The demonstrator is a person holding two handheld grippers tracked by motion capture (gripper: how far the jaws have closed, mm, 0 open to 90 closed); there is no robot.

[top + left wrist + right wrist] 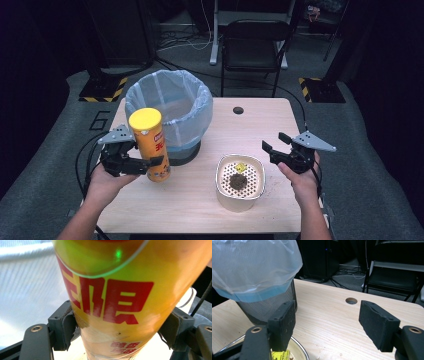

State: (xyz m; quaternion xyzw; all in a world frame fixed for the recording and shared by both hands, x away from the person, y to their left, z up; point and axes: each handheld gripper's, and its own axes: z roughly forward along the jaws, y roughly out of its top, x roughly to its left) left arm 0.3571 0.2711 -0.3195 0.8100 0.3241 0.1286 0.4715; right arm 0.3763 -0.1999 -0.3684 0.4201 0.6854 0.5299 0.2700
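While the left tool clenches the lower part of a chip canister, it holds it upright just beside the lined waste bin, likely so it can go over the rim. That canister is a tall yellow-orange tube with red lettering and a yellow lid. Well apart from the bin, the right tool hovers released above the desk, near a perforated white bowl.

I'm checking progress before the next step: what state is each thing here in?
Yellow chip can: lid on, tilted, clamped in the left gripper.
Right gripper: open, holding nothing.
Mesh bin: upright, lined with a bag.
Bowl: upright, with a perforated insert carrying scraps.
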